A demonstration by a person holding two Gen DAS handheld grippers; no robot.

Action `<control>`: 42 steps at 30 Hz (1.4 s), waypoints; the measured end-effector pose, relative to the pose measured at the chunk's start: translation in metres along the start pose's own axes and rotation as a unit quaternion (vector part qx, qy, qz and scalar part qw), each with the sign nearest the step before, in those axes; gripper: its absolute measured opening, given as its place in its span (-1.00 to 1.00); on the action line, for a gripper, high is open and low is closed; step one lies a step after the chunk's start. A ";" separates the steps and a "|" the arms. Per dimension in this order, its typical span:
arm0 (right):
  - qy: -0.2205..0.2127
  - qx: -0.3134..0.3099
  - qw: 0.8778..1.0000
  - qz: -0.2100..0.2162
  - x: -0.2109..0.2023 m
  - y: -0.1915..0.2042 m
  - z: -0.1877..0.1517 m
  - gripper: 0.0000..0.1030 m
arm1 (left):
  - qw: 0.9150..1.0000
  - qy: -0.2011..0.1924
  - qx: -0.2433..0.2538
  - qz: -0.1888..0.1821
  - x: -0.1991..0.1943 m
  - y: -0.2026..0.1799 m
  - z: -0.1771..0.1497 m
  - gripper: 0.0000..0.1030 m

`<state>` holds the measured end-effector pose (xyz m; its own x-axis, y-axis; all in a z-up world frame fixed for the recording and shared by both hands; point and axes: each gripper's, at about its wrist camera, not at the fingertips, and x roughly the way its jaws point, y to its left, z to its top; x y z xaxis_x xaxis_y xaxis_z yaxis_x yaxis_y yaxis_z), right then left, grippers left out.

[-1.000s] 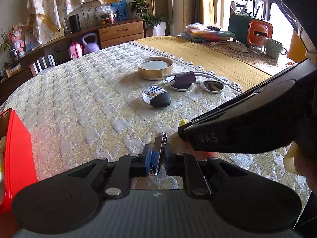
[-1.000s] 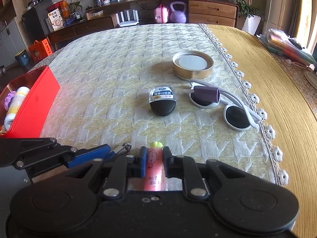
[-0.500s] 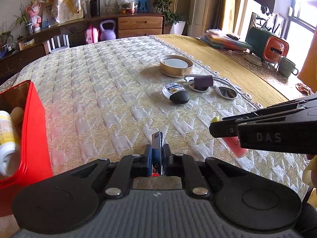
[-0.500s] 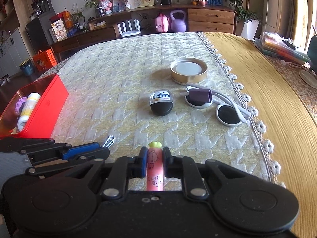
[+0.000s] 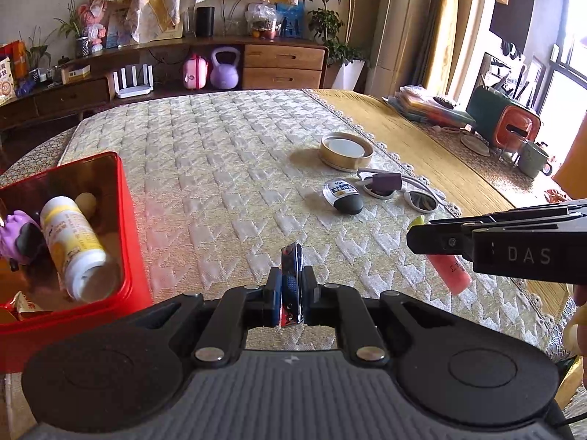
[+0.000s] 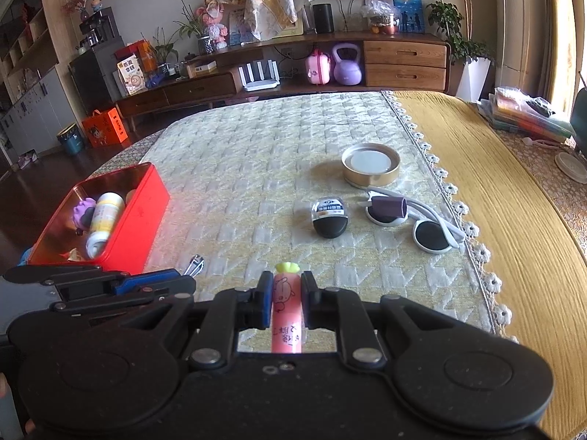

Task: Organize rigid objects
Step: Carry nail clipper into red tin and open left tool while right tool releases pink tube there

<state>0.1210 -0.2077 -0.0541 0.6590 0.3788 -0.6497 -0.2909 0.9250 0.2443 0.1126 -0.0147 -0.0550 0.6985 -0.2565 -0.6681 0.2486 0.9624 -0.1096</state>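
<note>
My left gripper (image 5: 291,293) is shut on a metal nail clipper (image 5: 291,264) and holds it above the cloth, right of the red tin box (image 5: 121,220). My right gripper (image 6: 287,300) is shut on a pink carrot-shaped tube (image 6: 286,315) with a green tip; the tube also shows in the left wrist view (image 5: 449,269). The red box (image 6: 143,216) holds a white-and-yellow bottle (image 6: 102,220) and a purple toy (image 6: 82,211). On the cloth lie a black-and-clear case (image 6: 329,218), white sunglasses (image 6: 425,229) with a purple piece (image 6: 389,205) on them, and a gold round lid (image 6: 369,165).
The quilted cloth (image 6: 264,168) covers the table's left part; a yellow cloth (image 6: 513,198) lies to the right. A mug (image 5: 532,156), an orange-green holder (image 5: 510,124) and stacked papers (image 5: 429,106) stand at the far right. A sideboard (image 6: 330,69) is behind the table.
Both grippers have risen and pulled back from the cloth with their objects. The left gripper has swung left, so the red box's inside now shows.
</note>
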 end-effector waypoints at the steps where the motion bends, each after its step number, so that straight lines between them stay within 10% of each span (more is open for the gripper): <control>1: -0.002 -0.002 1.000 0.003 -0.002 0.003 0.002 -0.71 | 1.000 -0.001 -0.001 0.002 -0.004 0.001 0.001 -0.80; 42: 0.014 -0.073 0.988 0.139 0.058 0.181 0.054 -0.71 | 0.983 -0.015 -0.102 0.151 -0.060 0.189 0.001 -0.80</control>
<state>0.1439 -0.0165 -0.0086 0.5210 0.6149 -0.5920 -0.5557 0.7708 0.3115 0.1181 0.1825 -0.0350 0.7403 0.0441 -0.6708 -0.1104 0.9923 -0.0566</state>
